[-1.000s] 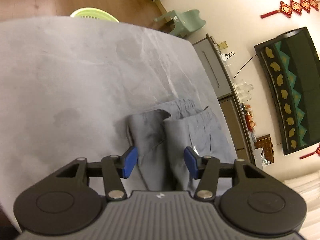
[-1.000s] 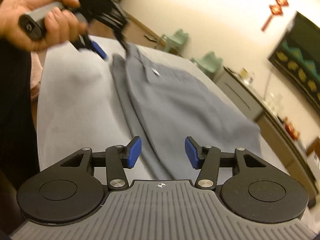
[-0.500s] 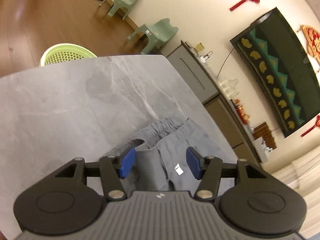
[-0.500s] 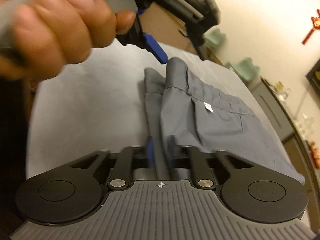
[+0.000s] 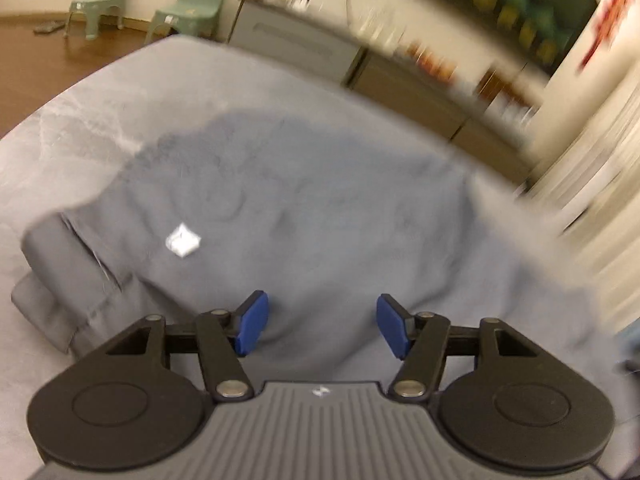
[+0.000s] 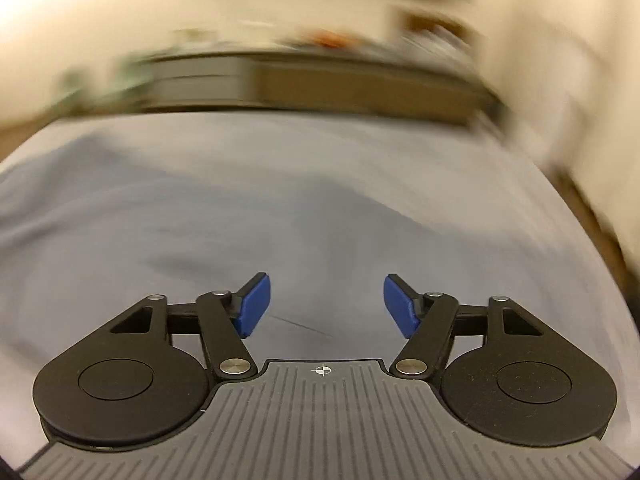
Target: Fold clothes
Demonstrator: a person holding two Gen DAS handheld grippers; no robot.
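Observation:
A pair of grey trousers (image 5: 304,216) lies folded on the grey table (image 5: 80,120), with a small white tag (image 5: 182,242) on top and a rolled edge at the left. My left gripper (image 5: 322,326) hovers over the near part of the cloth, its jaws opening, nothing between the blue pads. In the right wrist view everything is blurred by motion; grey cloth (image 6: 240,232) spreads under my right gripper (image 6: 326,306), whose jaws are opening with nothing between them.
Two green chairs (image 5: 188,4) stand on the wooden floor beyond the table's far edge. A low cabinet (image 5: 304,48) with clutter on top runs along the wall. The table's right edge (image 6: 580,220) lies close to the right gripper.
The right gripper let go of the trouser edge it was pinching, opened and swung fast sideways with a roll. The left gripper rolled and moved over the trousers, opening a little wider.

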